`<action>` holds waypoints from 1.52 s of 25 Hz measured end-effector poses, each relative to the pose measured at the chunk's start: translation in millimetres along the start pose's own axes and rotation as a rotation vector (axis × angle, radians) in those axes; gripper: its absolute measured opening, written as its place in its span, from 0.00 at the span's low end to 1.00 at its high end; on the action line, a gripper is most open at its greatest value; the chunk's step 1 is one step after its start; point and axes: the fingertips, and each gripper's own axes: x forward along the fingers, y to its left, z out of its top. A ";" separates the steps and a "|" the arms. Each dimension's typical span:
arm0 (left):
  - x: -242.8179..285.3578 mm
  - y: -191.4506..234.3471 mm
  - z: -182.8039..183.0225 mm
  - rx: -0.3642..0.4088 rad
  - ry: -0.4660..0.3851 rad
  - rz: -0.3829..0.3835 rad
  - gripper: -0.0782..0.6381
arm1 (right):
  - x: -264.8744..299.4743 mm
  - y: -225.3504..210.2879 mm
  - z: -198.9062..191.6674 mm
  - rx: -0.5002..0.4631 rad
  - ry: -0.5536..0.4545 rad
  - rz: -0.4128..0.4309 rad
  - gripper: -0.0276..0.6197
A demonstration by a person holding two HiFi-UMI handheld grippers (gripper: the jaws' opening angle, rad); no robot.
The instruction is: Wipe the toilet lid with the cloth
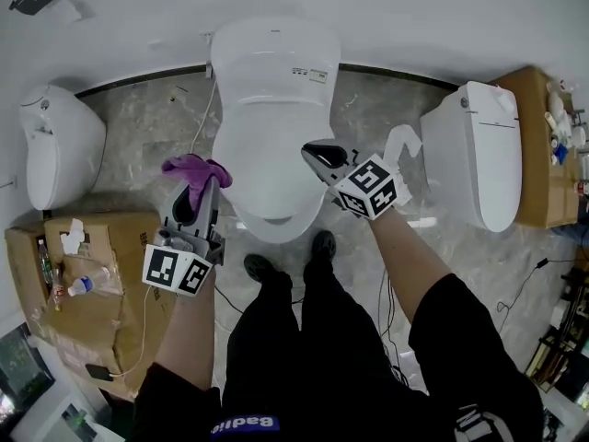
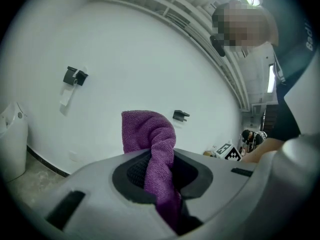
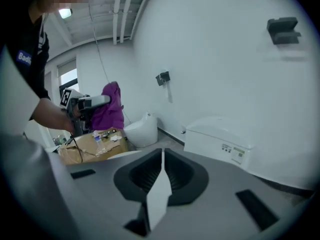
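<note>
Now left gripper (image 1: pixel 197 188) clamps cloth (image 1: pixel 193 167) at lid's (image 1: pixel 267 141) nine o'clock; right gripper (image 1: pixel 318 155) closed, empty; next, probably lower cloth onto lid.

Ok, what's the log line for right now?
left gripper: shut on cloth, held up | right gripper: shut, empty, by lid | cloth off lid

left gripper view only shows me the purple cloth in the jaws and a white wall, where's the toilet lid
Observer: The toilet lid is down, just right of the cloth in the head view; the cloth looks raised, not touching it.
Operator: and the right gripper
Observer: The right gripper hangs over the lid's right edge, jaws shut on nothing.
Operator: anything on my left
Observer: A cardboard box with a bottle on it, on the floor.
</note>
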 end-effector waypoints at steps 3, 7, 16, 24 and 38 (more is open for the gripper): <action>7.7 -9.1 -15.0 -0.025 0.011 0.015 0.21 | 30.1 21.1 -33.0 -0.003 0.042 0.066 0.10; 16.9 -24.3 -34.2 -0.031 0.047 0.020 0.21 | 41.1 44.7 -67.9 -0.044 0.085 0.121 0.10; 30.6 -27.8 -70.4 -0.037 0.098 0.018 0.21 | 50.9 78.4 -128.4 -0.041 0.092 0.188 0.10; 37.9 -5.8 -115.6 -0.005 0.174 -0.067 0.21 | 58.5 82.6 -166.0 -0.009 0.075 0.120 0.09; 62.3 58.3 -207.3 0.017 0.332 -0.078 0.21 | 79.5 81.9 -234.7 -0.022 0.132 0.051 0.10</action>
